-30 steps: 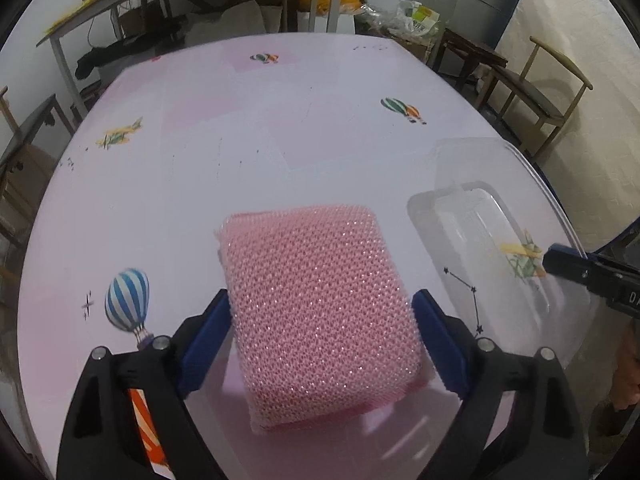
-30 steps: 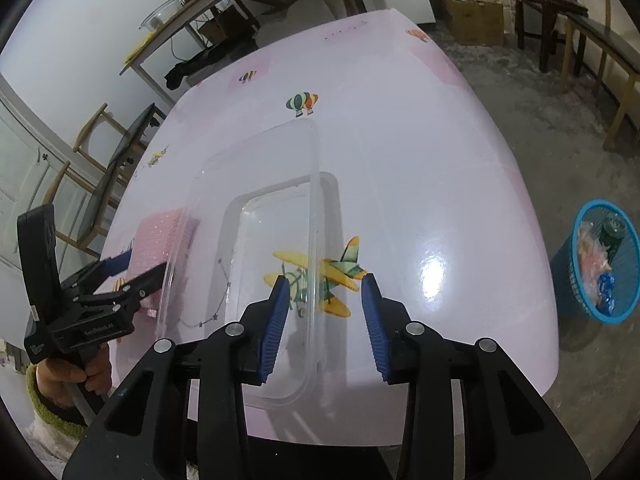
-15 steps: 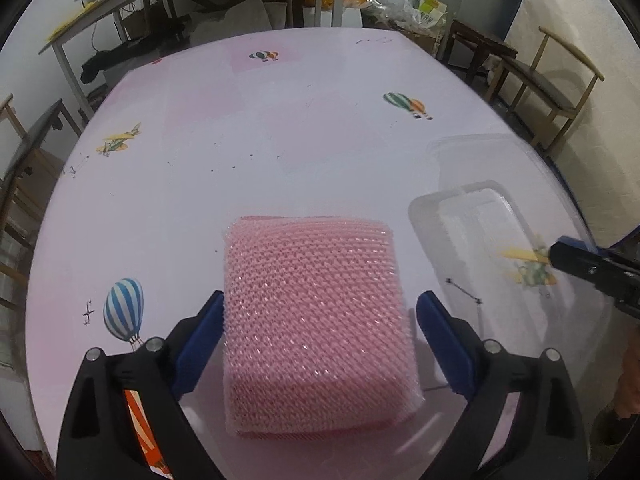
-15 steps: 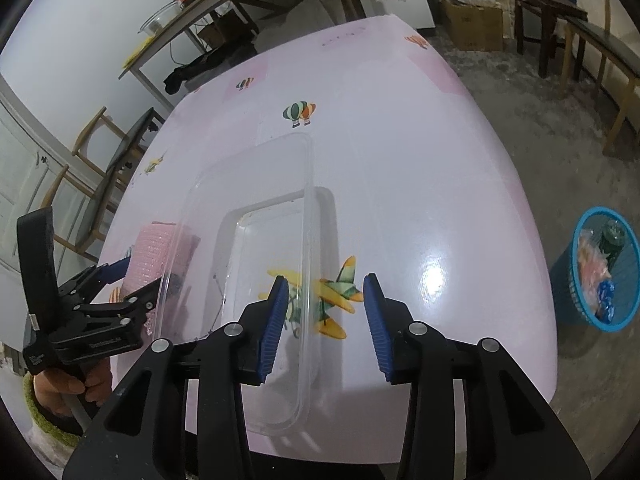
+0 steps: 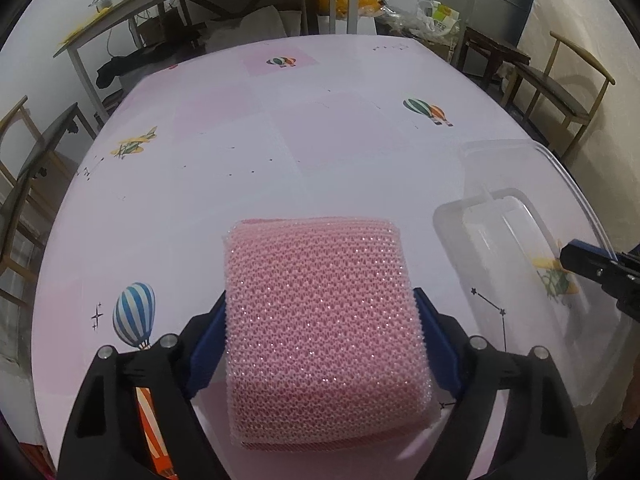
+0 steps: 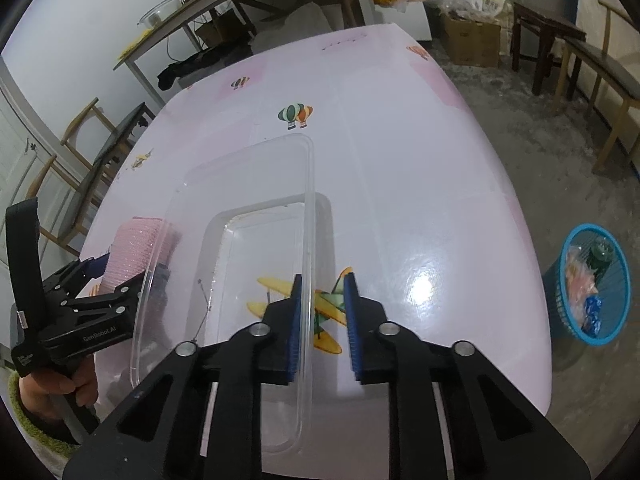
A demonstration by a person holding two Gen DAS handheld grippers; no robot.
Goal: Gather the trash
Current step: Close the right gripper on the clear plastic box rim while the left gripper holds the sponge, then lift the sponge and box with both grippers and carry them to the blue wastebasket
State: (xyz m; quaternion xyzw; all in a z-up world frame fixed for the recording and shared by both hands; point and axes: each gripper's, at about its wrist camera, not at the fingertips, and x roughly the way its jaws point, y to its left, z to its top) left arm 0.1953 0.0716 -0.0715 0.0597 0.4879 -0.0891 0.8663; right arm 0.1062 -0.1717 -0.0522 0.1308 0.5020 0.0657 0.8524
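Faintly, "GenRobot.AI" on left tongs [image 6: 110, 270]

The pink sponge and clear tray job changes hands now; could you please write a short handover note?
Left tongs: closing around the pink sponge, pads at its sides.
Right tongs: closing over the clear tray rim; a gap remains at the right pad.
Both things sit on the pink table.
Blue basket on the floor already holds trash.
Left: lift both, drop them in.
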